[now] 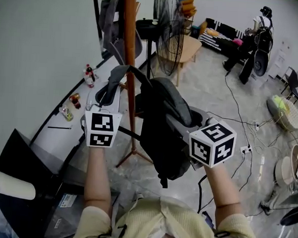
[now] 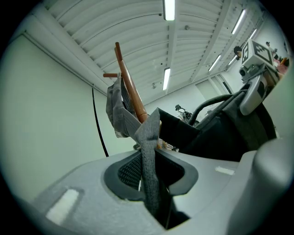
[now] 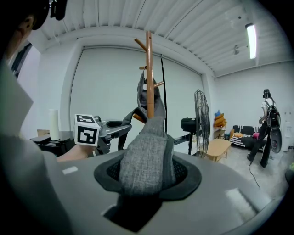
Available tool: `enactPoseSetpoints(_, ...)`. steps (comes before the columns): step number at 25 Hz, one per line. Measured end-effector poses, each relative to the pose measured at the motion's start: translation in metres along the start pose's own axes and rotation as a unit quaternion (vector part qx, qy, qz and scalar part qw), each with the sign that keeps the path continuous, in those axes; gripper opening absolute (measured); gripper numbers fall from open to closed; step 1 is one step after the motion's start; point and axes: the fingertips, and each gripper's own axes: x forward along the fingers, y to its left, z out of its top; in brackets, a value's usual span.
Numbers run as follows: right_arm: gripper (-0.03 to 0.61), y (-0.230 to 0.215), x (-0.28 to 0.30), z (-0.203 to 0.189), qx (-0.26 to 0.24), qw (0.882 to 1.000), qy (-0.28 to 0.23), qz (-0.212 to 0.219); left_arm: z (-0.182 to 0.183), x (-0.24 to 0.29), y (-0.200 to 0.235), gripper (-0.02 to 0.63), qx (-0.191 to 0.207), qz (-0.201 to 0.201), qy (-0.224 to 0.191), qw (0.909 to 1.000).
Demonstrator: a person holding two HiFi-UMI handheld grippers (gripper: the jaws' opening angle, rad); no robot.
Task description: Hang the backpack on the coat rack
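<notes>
One backpack [image 1: 164,135], one coat rack [image 1: 129,43]

No writing, label, brand or number can be read anywhere.

coat rack pole [image 1: 128,43] ahead, fan [image 1: 167,33] beyond

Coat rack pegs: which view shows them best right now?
The right gripper view: the coat rack stands upright, seen side-on, with several pegs clear at its top. The left gripper view shows it tilted, with one peg visible above a hanging grey garment. The head view looks down its pole, pegs not visible.
</notes>
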Motion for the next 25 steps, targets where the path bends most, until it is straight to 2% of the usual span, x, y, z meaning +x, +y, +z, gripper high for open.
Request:
enactPoseSetpoints(5, 0.178, 0.002, 0.007, -0.007, 0.013, 1.0, -0.014, -0.002, 0.002, 0.007, 0.001, 0.092, -0.021, 0.013, -0.043, 0.9988)
enactPoseSetpoints(9, 0.179, 0.007, 0.015, -0.019, 0.019, 1.0, -0.014, 0.001, -0.002, 0.009, -0.001, 0.095, -0.044, 0.009, -0.063, 0.997)
enactPoseSetpoints(15, 0.183, 0.013, 0.02, -0.03, 0.014, 1.0, -0.012, 0.007, 0.0, 0.011, -0.003, 0.091, -0.126, -0.03, -0.085, 0.9879)
enactPoseSetpoints(19, 0.183, 0.014, 0.018, -0.026, 0.008, 1.0, -0.013, 0.005, 0.001, 0.014, 0.004, 0.086, -0.157, -0.038, -0.082, 0.9835)
enactPoseSetpoints(25, 0.183, 0.017, 0.017, -0.025, -0.012, 1.0, -0.01, -0.003, -0.01, 0.025, 0.015, 0.086, -0.163, -0.032, -0.046, 0.9851)
